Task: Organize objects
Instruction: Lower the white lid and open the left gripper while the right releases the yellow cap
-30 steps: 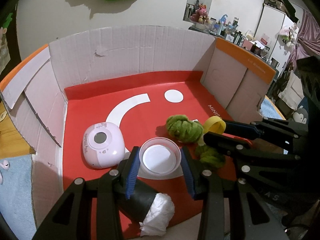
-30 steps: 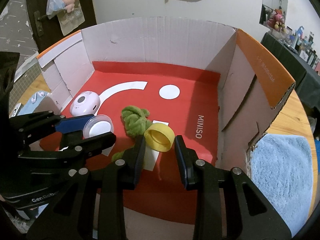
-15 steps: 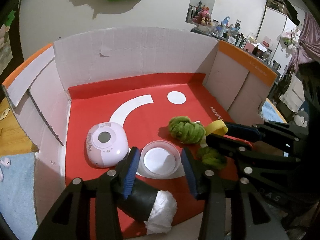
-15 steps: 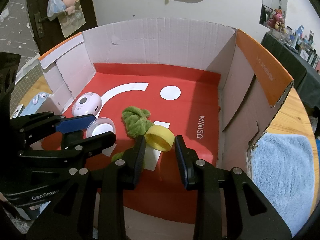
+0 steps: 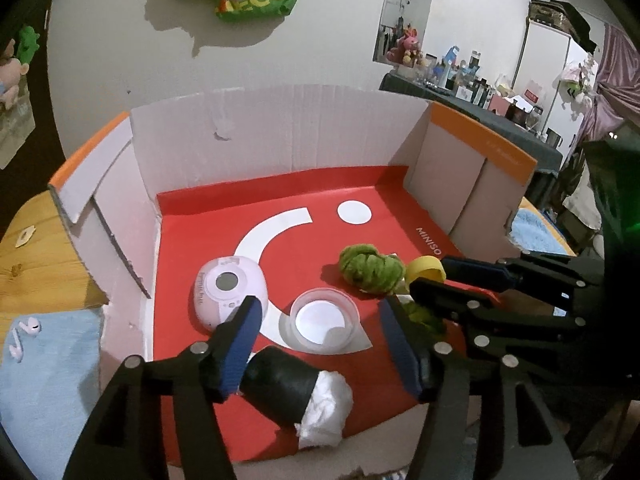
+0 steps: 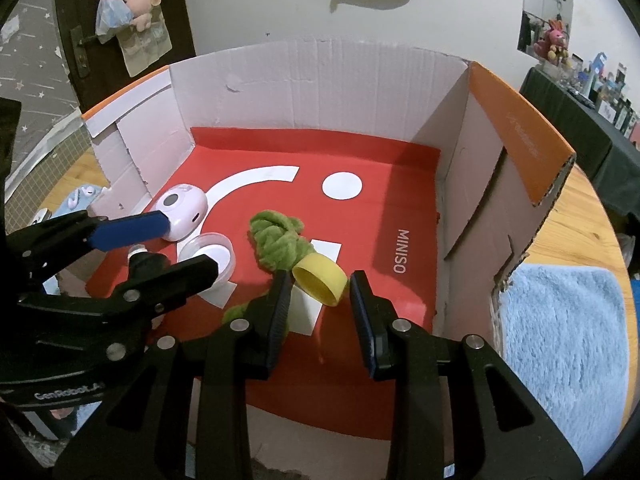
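A clear round container [image 5: 323, 320] with a white lid rests on the red floor of the cardboard box [image 5: 280, 136]. My left gripper [image 5: 320, 306] straddles it. Its jaws are opening, and the blue pads stand clear of the container's sides. My right gripper [image 6: 318, 280] is shut on a yellow cap [image 6: 320, 282], held tilted just above the floor. The cap [image 5: 426, 268] also shows at the right gripper's tips [image 5: 430, 276] in the left wrist view. A green yarn bundle [image 6: 280, 244] lies right behind the cap.
A pink round device [image 5: 228, 292] sits left of the container. A black roll stuffed with white plastic [image 5: 288, 392] lies under my left fingers near the box's front edge. Box walls rise on three sides. A blue towel [image 6: 568, 344] lies outside on the right, and earbuds [image 5: 24, 332] on the left.
My left jaws have spread apart and the pads have come off the clear container, which stays on the floor. The right gripper and yellow cap have not moved.
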`<state>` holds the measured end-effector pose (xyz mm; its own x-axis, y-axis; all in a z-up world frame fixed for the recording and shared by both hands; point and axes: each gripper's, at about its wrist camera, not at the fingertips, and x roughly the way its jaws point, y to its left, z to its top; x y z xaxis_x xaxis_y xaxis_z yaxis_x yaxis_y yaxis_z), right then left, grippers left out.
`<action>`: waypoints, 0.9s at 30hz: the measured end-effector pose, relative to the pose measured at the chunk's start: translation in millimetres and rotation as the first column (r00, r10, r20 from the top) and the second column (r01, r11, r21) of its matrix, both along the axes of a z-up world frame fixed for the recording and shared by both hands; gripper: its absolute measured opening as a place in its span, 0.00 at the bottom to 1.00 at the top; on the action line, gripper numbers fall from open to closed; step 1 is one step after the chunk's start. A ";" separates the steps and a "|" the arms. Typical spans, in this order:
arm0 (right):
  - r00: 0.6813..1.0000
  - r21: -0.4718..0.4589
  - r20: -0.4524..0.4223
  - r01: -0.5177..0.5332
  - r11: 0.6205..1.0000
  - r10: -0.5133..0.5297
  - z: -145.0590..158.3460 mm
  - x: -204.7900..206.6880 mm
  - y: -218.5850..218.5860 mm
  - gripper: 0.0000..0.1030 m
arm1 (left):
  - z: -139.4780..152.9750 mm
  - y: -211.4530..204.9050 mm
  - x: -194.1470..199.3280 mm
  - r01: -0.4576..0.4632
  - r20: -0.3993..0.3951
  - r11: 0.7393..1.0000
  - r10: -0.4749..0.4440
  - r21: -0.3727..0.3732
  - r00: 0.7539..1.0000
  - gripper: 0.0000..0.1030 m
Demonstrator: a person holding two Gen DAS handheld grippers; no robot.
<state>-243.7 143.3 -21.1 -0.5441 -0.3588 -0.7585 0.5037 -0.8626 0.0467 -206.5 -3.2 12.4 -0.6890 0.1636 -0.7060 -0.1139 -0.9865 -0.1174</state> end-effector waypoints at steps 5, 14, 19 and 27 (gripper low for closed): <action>1.000 -0.006 -0.008 -0.002 1.000 0.002 2.3 4.6 0.6 0.39 | 4.0 -5.2 7.7 -0.004 -0.008 1.000 0.004 0.016 1.000 0.63; 1.000 -0.019 -0.029 -0.009 1.000 0.008 9.1 15.5 0.4 0.51 | 5.2 -14.2 22.0 -0.025 -0.020 0.999 0.025 0.024 0.999 0.71; 0.999 -0.033 -0.043 -0.009 0.999 0.007 12.8 20.7 2.5 0.55 | 7.3 -13.9 29.1 -0.022 -0.032 1.000 0.022 0.018 0.999 0.71; 0.998 -0.066 -0.055 -0.013 0.998 0.009 15.9 29.4 4.4 0.58 | 8.7 -13.8 39.7 -0.020 -0.048 1.000 0.020 0.007 0.999 0.77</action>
<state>-214.3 147.6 -5.2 -0.5800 -0.4139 -0.7016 0.5167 -0.8528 0.0759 -166.8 -17.1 21.1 -0.7255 0.1542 -0.6708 -0.0997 -0.9878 -0.1192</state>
